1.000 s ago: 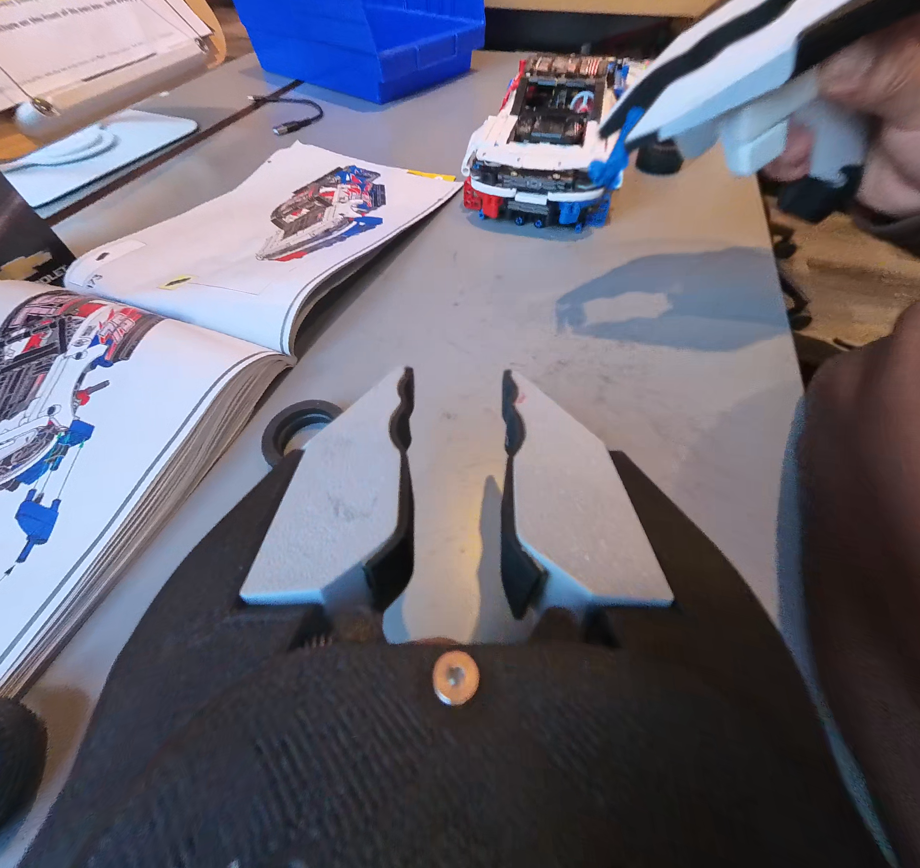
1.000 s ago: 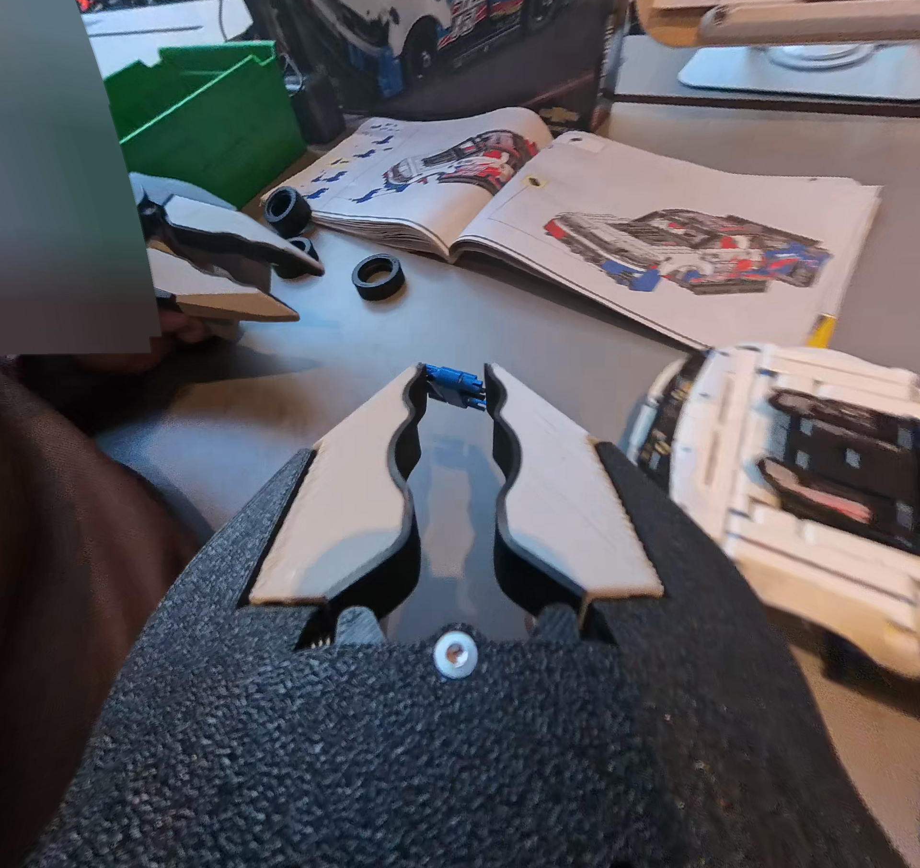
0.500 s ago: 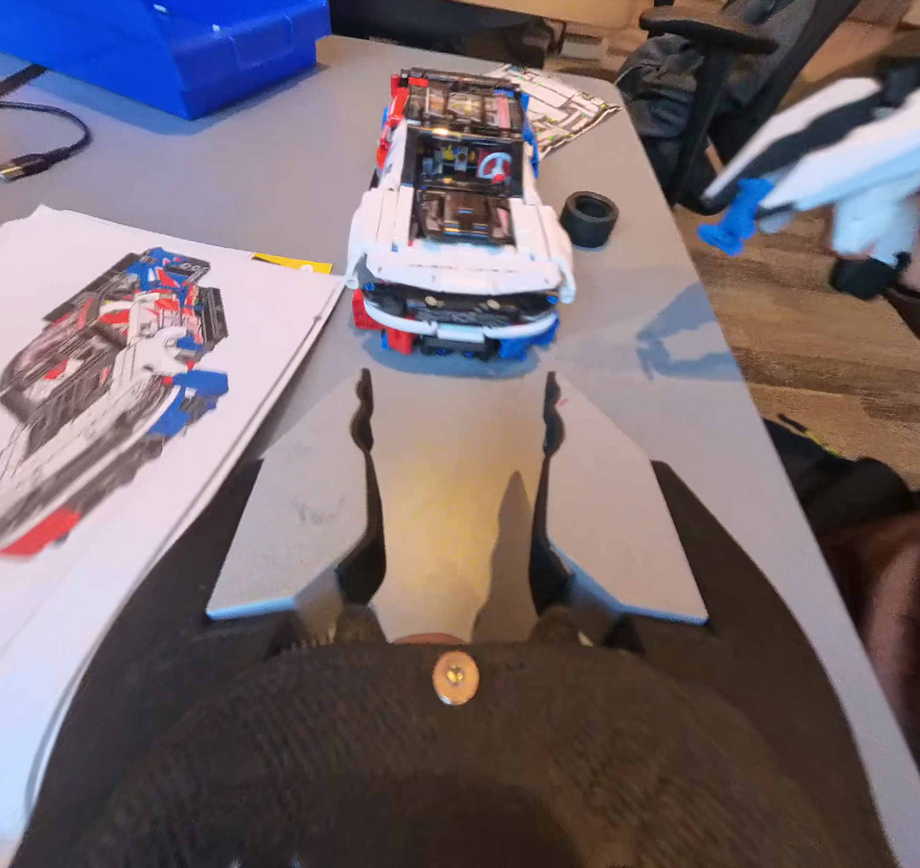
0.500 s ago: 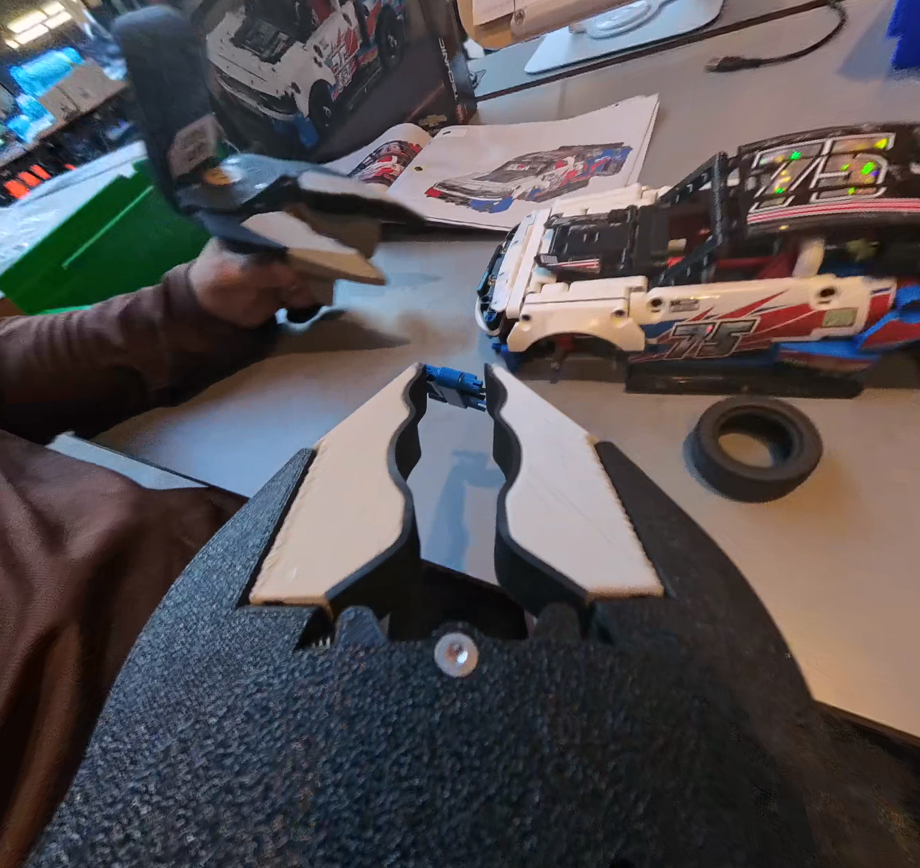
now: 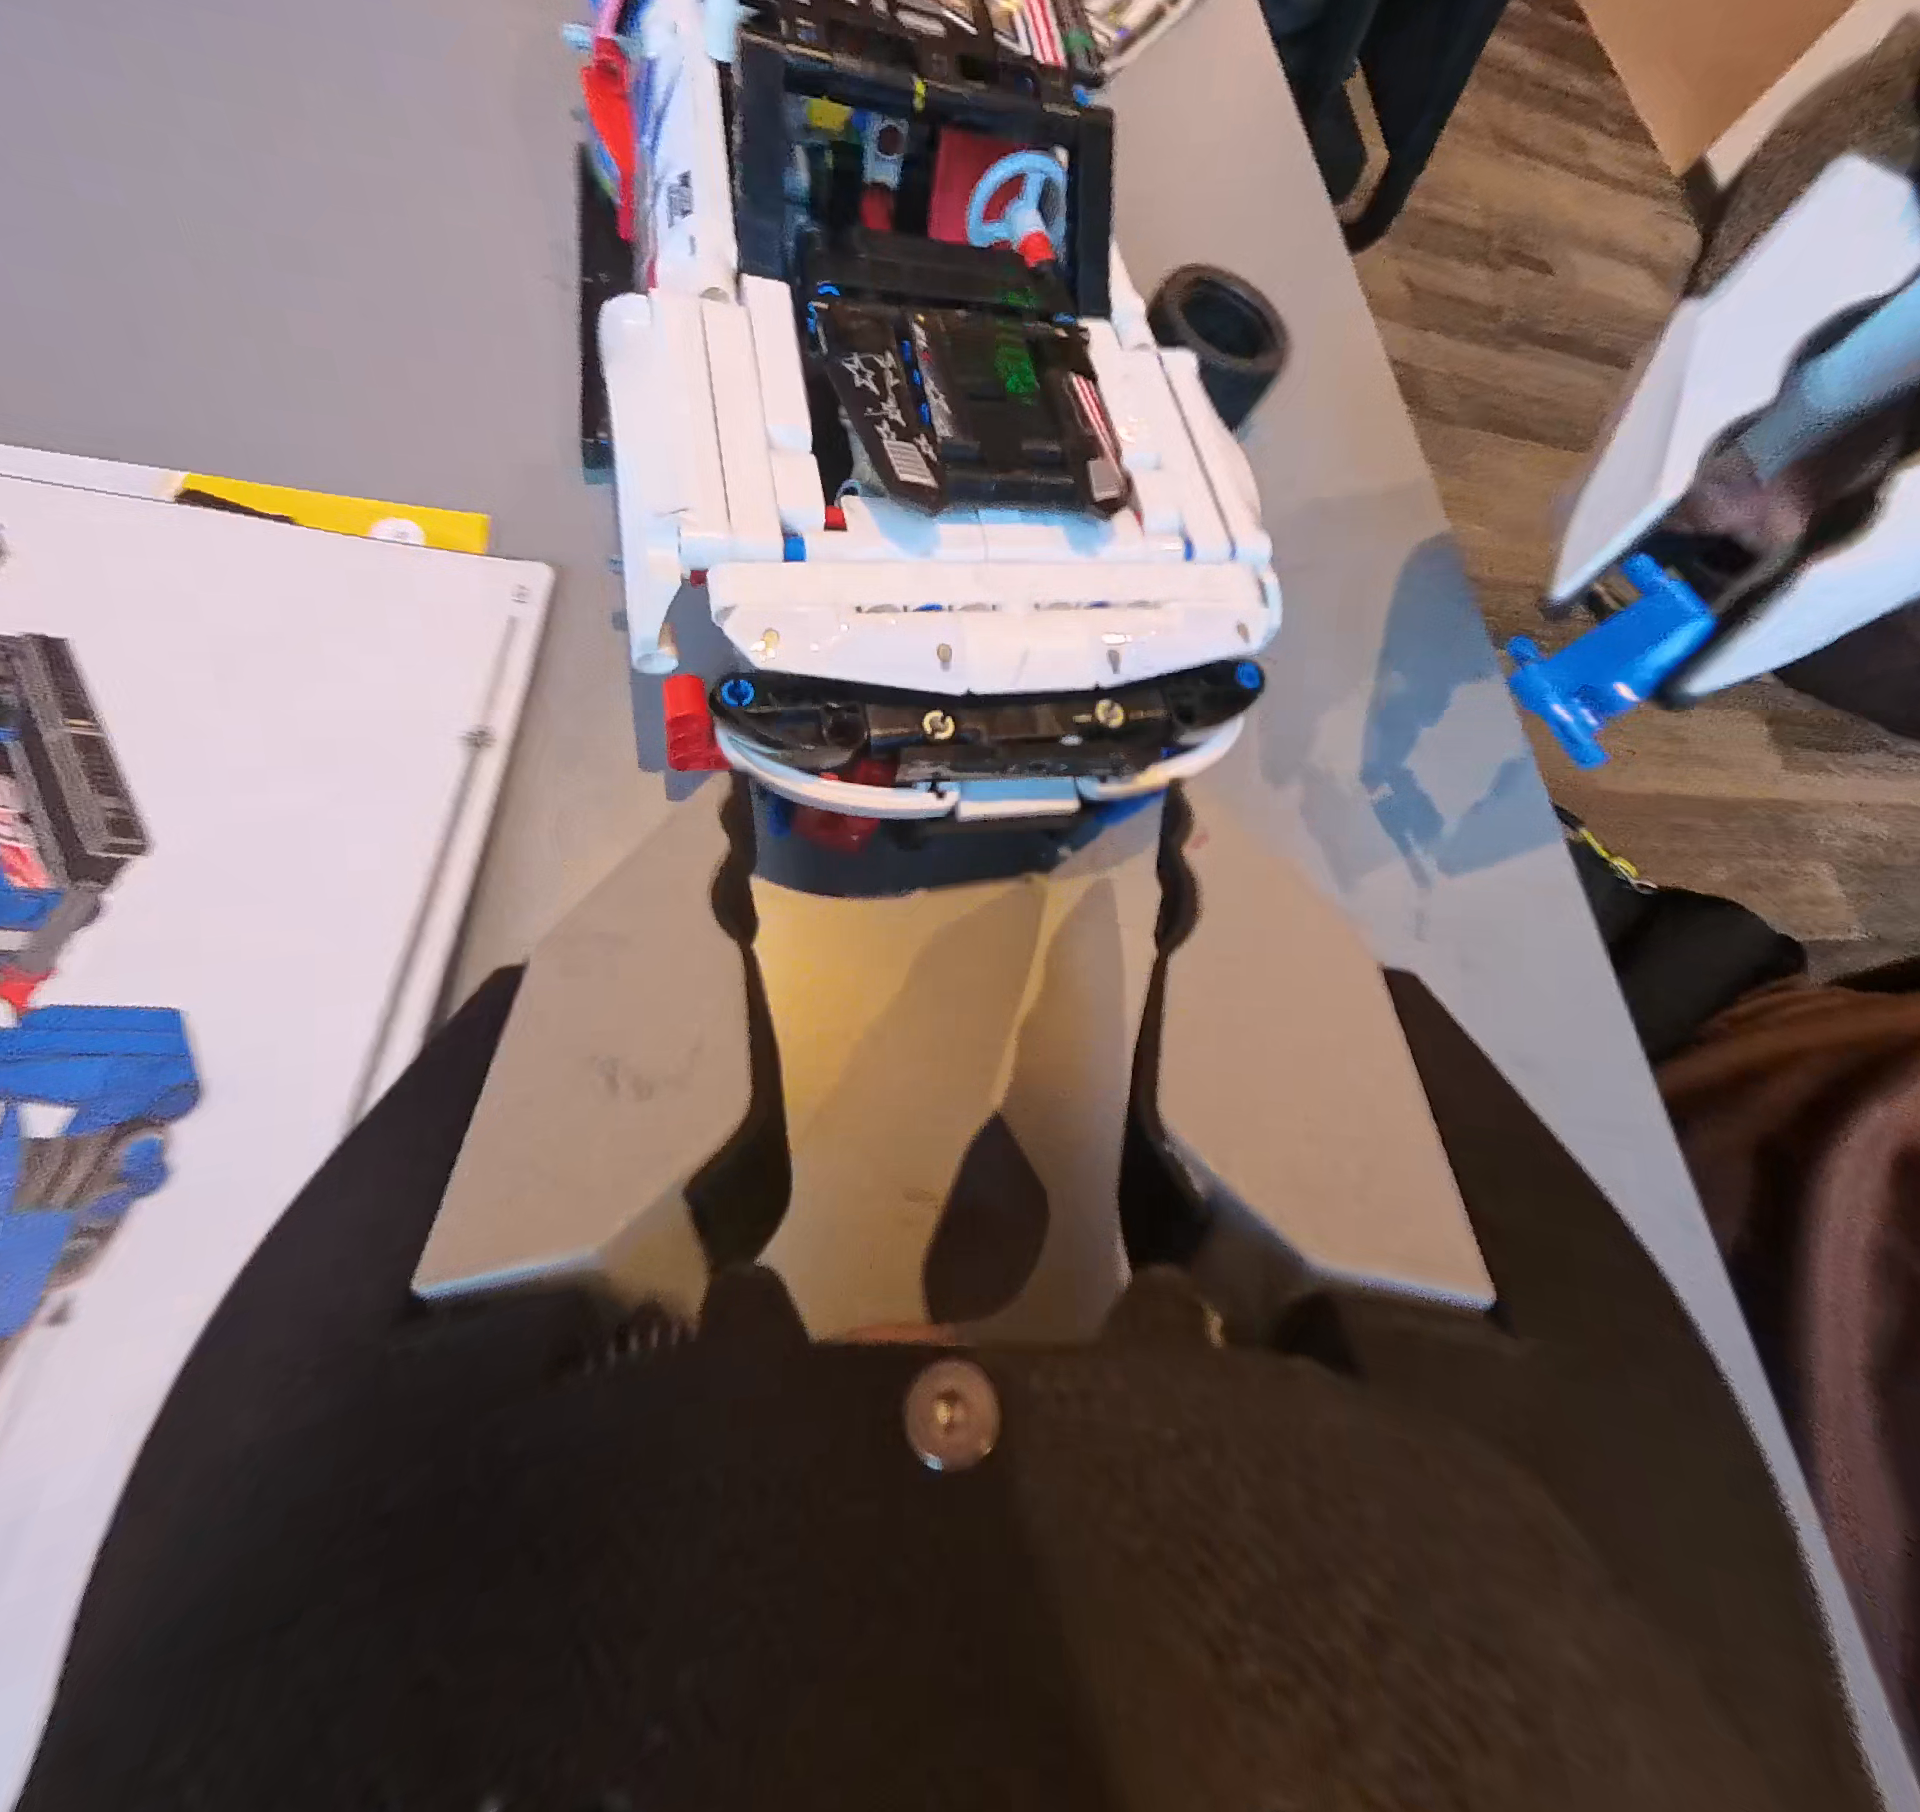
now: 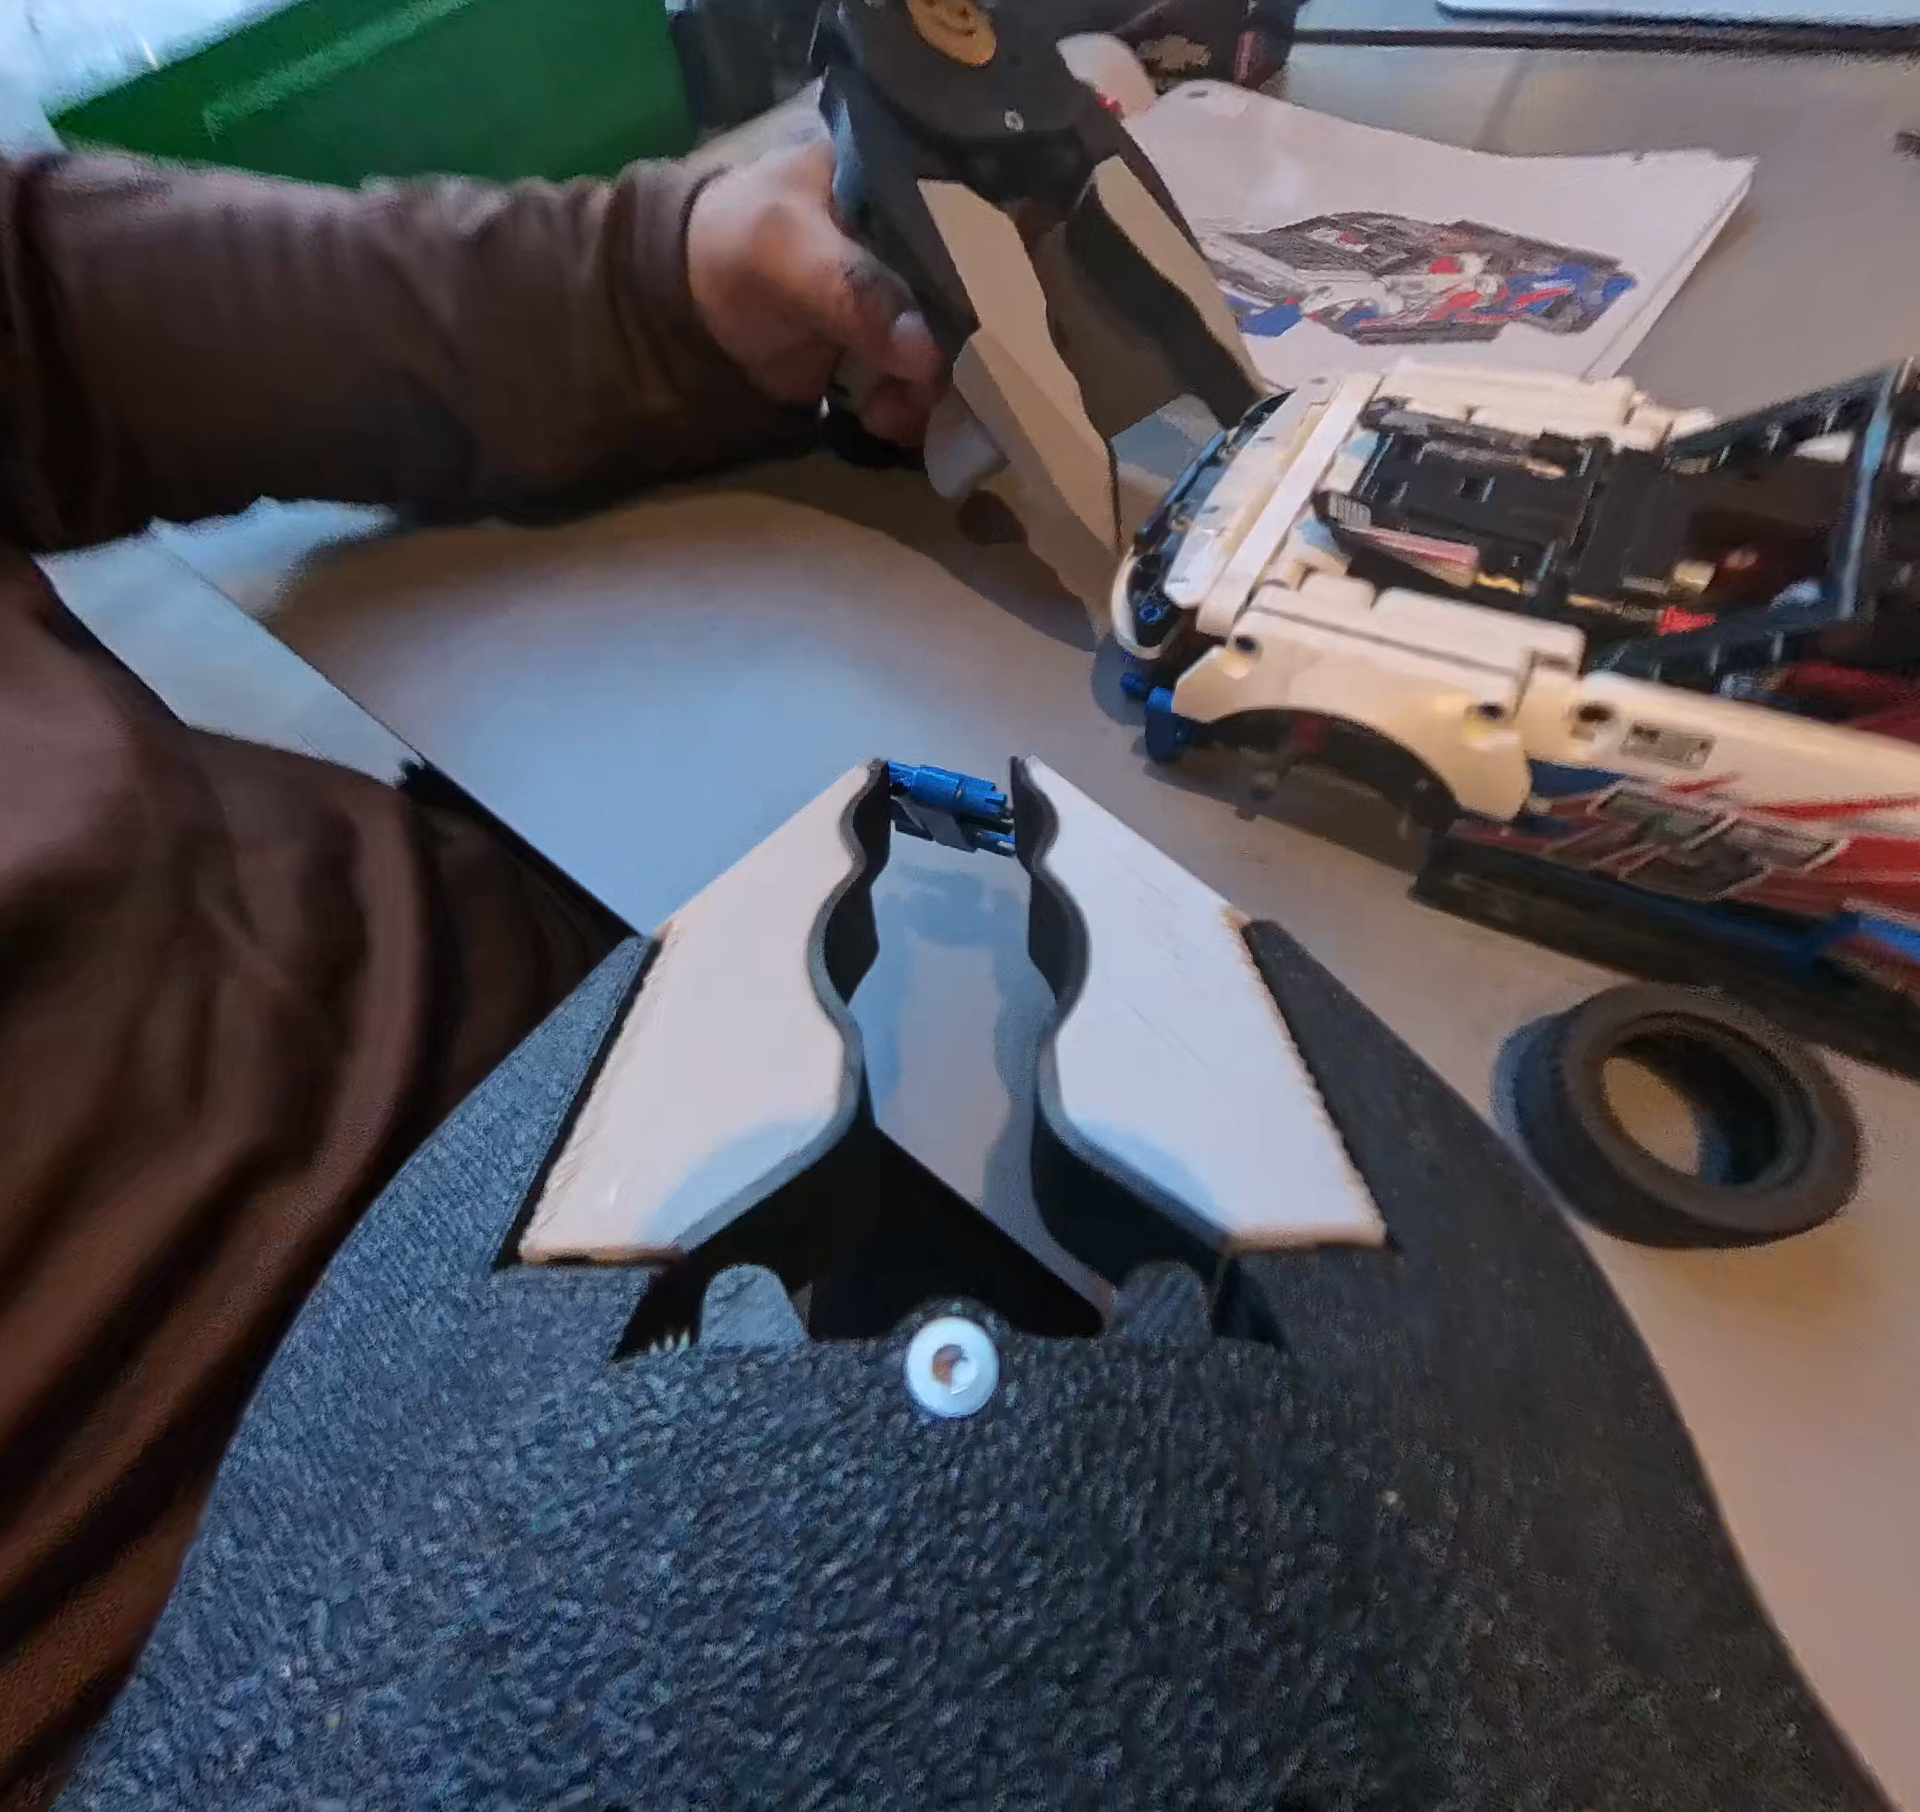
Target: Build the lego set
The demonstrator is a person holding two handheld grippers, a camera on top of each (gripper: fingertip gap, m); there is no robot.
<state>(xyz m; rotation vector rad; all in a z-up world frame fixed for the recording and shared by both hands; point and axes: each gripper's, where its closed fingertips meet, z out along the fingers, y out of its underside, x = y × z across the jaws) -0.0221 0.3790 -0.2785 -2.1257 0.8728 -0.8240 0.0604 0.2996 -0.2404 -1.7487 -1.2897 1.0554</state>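
My right gripper pinches a tiny blue connector piece, light, rigid and easily dropped. My left gripper, spread wide, sits at the nose of the car on the bench; I'd grab the sturdy bumper, since those panels probably pop off.

The rear of the white, red and blue brick-built race car runs off the top edge of the left wrist view, and its tail leaves the right edge of the right wrist view. The open white instruction booklet is cropped at left, its printed drawing smeared by blur. Only part of the small blue plastic connector piece shows between the right gripper's fingertips.
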